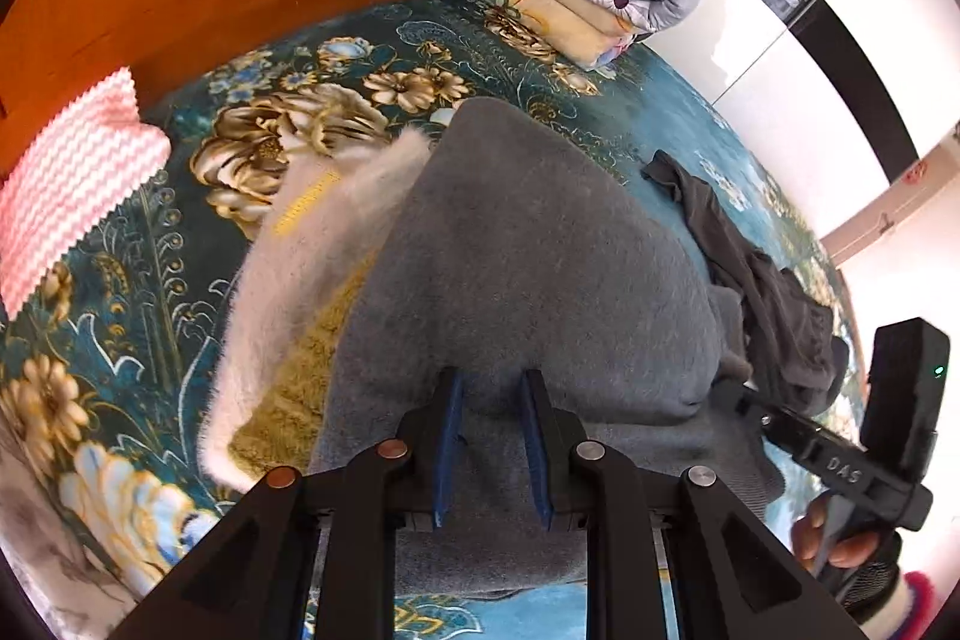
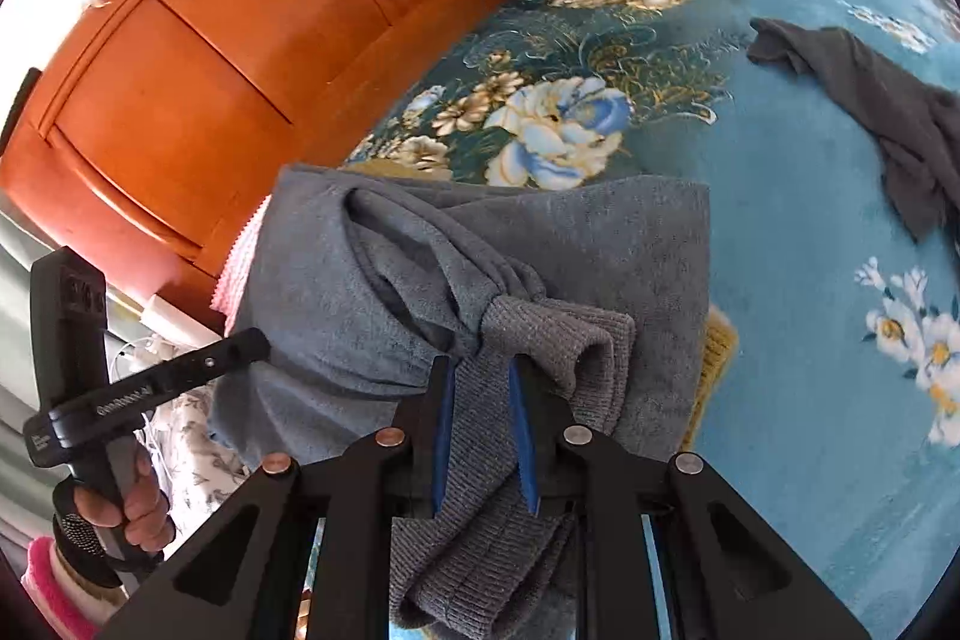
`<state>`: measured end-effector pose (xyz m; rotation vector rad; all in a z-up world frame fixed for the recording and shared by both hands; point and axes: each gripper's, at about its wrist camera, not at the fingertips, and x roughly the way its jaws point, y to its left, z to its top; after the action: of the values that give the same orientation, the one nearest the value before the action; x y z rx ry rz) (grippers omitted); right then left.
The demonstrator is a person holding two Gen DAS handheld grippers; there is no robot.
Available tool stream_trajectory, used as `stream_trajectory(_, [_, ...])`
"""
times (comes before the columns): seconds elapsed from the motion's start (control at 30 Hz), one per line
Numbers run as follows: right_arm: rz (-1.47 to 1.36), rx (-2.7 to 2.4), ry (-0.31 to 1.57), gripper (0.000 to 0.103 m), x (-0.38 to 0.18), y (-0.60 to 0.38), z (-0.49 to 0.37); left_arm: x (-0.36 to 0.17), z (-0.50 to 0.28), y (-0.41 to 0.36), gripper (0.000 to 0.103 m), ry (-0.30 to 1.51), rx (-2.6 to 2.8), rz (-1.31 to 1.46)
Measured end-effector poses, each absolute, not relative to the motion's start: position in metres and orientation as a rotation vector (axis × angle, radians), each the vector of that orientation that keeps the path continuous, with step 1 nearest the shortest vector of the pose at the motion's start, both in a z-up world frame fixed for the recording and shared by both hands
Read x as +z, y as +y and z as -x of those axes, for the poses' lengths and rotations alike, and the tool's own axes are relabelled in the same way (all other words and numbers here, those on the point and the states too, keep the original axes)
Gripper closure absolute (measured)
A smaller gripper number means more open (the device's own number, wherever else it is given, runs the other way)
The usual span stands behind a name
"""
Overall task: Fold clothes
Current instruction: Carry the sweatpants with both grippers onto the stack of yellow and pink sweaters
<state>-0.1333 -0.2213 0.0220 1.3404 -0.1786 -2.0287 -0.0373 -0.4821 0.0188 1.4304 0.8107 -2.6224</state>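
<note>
Blue-padded fingers of the right gripper (image 2: 483, 430) pinched the ribbed cuff (image 2: 540, 340) of the grey sweater (image 2: 456, 244), jaws narrowed onto the knit, with the sleeve bunched and running up and left from the jaws onto the sweater body. Left gripper (image 1: 493, 436) sat over the sweater's near edge (image 1: 510, 250); its jaws were partly open with grey fabric between the pads, but contact was not clear, so grip could not be told. Sweater lay spread on the teal floral bedspread (image 2: 810, 220), overlapping a white fuzzy garment (image 1: 312, 244) and an olive knit (image 1: 288, 388) on its left side. Dark grey garment (image 2: 888, 118) lay crumpled, apart, right of the sweater. Sleeve's long axis pointed from the right jaws toward the sweater's centre; right hand looked nearer for laying the sleeve across the body.
</note>
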Motion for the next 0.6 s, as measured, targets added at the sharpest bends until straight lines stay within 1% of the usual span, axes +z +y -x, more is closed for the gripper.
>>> stream_trajectory(0.13, [-1.341, -2.005, -0.228, 0.084, 0.035, -0.213, 0.135, 0.038, 0.023, -0.491, 0.079, 0.896, -2.658, -1.354])
stream_trajectory(0.17, [-1.316, -2.005, -0.241, 0.084, 0.04, -0.209, 0.132, 0.043, 0.018, -0.494, 0.075, 0.909, -2.669, -1.325])
stream_trajectory(0.2, [-1.291, -2.005, -0.254, 0.084, 0.044, -0.205, 0.13, 0.045, 0.012, -0.498, 0.063, 0.915, -2.671, -1.3])
stream_trajectory(0.23, [-1.272, -2.008, -0.265, 0.084, 0.049, -0.2, 0.127, 0.045, 0.004, -0.502, 0.054, 0.917, -2.66, -1.281])
stream_trajectory(0.27, [-1.265, -2.007, -0.279, 0.084, 0.051, -0.195, 0.124, 0.045, -0.005, -0.507, 0.039, 0.918, -2.649, -1.261])
stream_trajectory(0.3, [-1.259, -2.007, -0.294, 0.083, 0.052, -0.189, 0.121, 0.04, -0.01, -0.51, 0.037, 0.93, -2.637, -1.259])
stream_trajectory(0.37, [-1.258, -2.005, -0.325, 0.077, 0.051, -0.178, 0.115, 0.026, -0.02, -0.517, 0.037, 0.976, -2.598, -1.276])
stream_trajectory(0.4, [-1.265, -2.002, -0.334, 0.075, 0.05, -0.176, 0.114, 0.018, -0.023, -0.52, 0.037, 1.005, -2.572, -1.296])
stream_trajectory(0.5, [-1.294, -1.988, -0.352, 0.075, 0.042, -0.171, 0.109, -0.005, -0.027, -0.524, 0.037, 1.103, -2.51, -1.35])
stream_trajectory(0.6, [-1.317, -1.975, -0.356, 0.075, 0.037, -0.17, 0.105, -0.012, -0.029, -0.522, 0.04, 1.189, -2.514, -1.355])
